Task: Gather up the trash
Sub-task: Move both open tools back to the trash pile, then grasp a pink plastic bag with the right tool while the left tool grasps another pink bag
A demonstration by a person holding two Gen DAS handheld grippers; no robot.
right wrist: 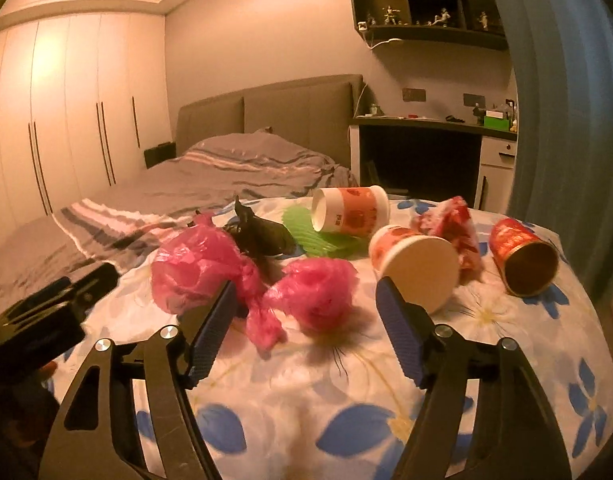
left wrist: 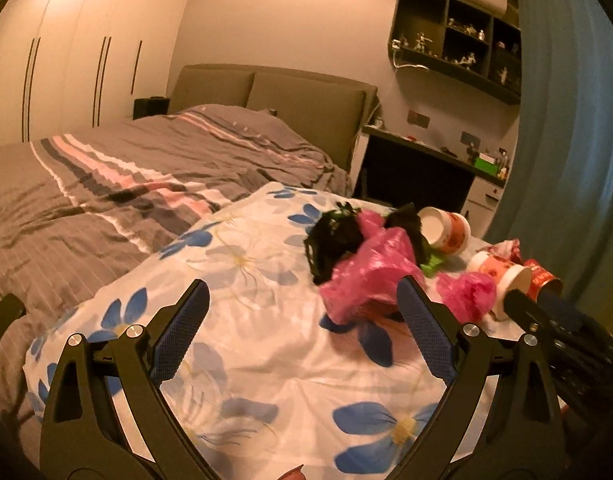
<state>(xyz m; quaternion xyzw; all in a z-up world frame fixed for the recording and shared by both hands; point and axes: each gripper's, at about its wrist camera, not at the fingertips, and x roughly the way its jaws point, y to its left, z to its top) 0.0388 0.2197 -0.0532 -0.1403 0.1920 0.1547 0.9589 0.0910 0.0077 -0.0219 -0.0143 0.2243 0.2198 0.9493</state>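
Observation:
Trash lies on a white cloth with blue flowers. In the right wrist view a small crumpled pink bag sits just ahead of my right gripper, which is open, its pads touching nothing. A larger pink bag lies left of it, beside a black bag and a green sheet. Two paper cups, a red wrapper and a red tube lie on their sides. My left gripper is open and holds nothing, with the larger pink bag by its right finger.
A bed with a grey striped duvet stretches left and behind the cloth. White wardrobes line the left wall. A dark desk, wall shelves and a blue curtain stand at the back right.

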